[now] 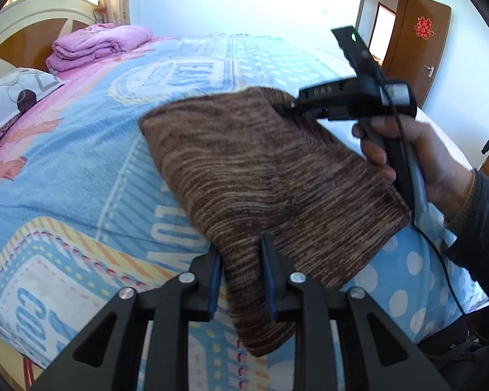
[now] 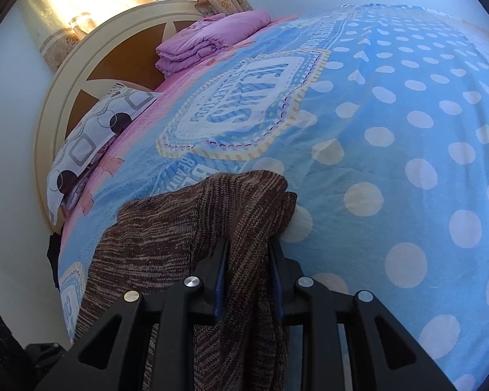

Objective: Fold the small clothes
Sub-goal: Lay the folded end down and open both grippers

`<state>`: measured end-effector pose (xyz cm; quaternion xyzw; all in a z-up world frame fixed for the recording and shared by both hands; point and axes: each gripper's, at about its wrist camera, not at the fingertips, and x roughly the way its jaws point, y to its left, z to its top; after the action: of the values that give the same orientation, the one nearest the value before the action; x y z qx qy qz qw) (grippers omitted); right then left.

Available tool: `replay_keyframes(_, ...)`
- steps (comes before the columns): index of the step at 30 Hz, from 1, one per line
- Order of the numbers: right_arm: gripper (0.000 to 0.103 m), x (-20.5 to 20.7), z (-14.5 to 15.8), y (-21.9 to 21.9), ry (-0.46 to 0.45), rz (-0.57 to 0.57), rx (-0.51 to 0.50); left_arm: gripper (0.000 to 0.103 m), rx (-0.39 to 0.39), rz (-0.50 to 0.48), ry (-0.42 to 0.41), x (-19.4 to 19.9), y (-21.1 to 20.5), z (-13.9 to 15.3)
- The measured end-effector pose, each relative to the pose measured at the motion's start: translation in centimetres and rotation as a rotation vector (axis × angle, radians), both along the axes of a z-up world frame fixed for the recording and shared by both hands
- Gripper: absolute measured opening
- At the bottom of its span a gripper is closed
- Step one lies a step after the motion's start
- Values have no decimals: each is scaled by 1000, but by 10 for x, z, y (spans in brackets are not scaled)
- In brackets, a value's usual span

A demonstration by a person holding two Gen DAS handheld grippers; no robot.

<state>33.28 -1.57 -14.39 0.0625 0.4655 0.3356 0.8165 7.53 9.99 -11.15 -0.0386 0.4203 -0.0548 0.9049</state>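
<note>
1. Cloth [image 1: 260,176], a small brown knit piece, hangs stretched over the bed [image 1: 81,169], gripped at 2 places so it spreads flat rather than bunching.

2. Left gripper [image 1: 241,280] has a near corner of the knit between its blue pads; the jaws stand narrow, and the fabric fills the gap. Whether the pads press hard or only loosely, I cannot tell.

3. Right gripper [image 1: 285,106] pinches the far corner, seen from the left wrist view, with a hand [image 1: 417,159] wrapped round its handle. In its own view the right gripper [image 2: 249,280] shows narrow jaws with a thick bunch of knit running through them.

4. Holding 2 corners apart probably keeps one edge taut, so the piece can be laid down straight or doubled over.

5. Both grippers tilt down toward the bed, which suits lowering the knit onto the blue dotted cover.

6. Folded pink bedding [image 1: 97,45] and a pillow [image 1: 13,94] sit well apart near the headboard, leaving room for the fold.
</note>
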Motion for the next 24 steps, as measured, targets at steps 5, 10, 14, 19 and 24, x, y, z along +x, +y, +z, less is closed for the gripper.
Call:
replay_keyframes(5,24,-5,0,0,-43,4,-60,27,-6,16,4,9,5,1)
replay_keyframes(10,27,-20,21,-20,-104,-43,-59,49,51,-28,14,-3,-5,11)
replay_keyframes(14,29,-57,50,-25,-182,3,-10,53,49,-19,-31,-15,2,28)
replay_keyframes(19,31,-106,52,-6,-217,137,-15,72,131,87,-142,12,11,31)
replay_keyframes(24,31,-122,17,-5,-144,144,-139,74,159,140,-66,49,25,-10)
